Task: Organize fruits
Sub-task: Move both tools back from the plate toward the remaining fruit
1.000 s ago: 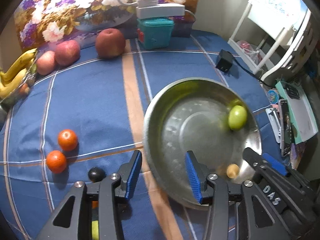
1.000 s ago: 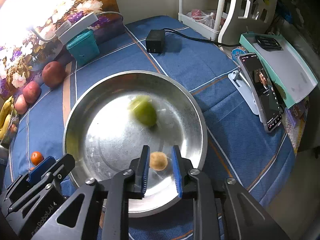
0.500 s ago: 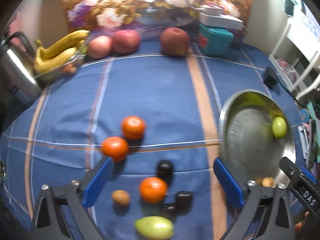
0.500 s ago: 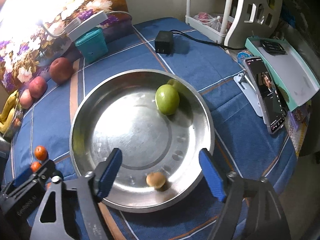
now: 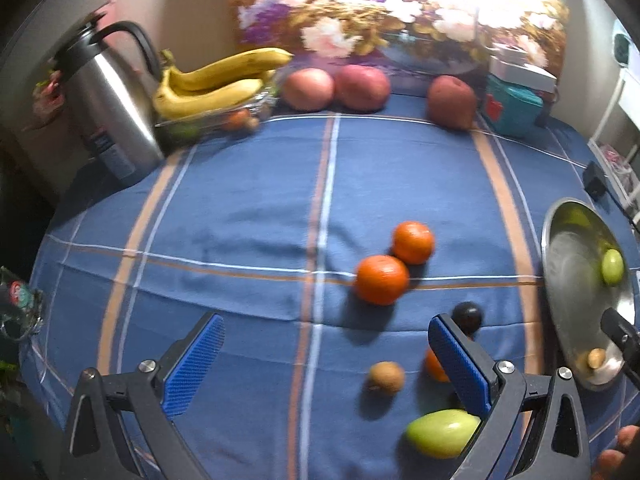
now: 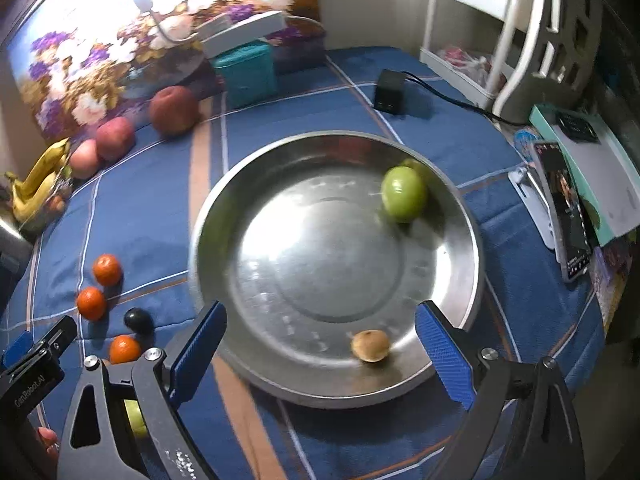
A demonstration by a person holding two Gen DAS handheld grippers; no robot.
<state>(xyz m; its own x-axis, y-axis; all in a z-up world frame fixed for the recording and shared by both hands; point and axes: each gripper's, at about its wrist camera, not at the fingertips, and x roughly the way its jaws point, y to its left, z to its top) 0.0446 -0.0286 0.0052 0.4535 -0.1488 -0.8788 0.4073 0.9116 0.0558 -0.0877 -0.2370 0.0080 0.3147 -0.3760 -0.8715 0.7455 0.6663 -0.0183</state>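
Blue striped tablecloth (image 6: 152, 216) holds a round steel dish (image 6: 224, 208) containing a green fruit (image 6: 402, 194). Left gripper (image 5: 326, 362) gapes empty beside it; right gripper (image 6: 320, 344), jaws opening, hovers empty over it.

Each of the two hand-held grippers is built from matte black plastic arms with triangular cut-outs, and silver round-headed screws sit at the pivots where the fingers hinge. The left gripper (image 5: 326, 364) carries long flat fingers (image 5: 195, 364) faced with bright blue ribbed pads, and the right gripper (image 6: 320, 354) has the same blue-padded fingers (image 6: 445, 354). In the right wrist view the left gripper's black body shows pale lettering printed along its side, partly legible as a brand mark, and a blue pad edge at its tip.
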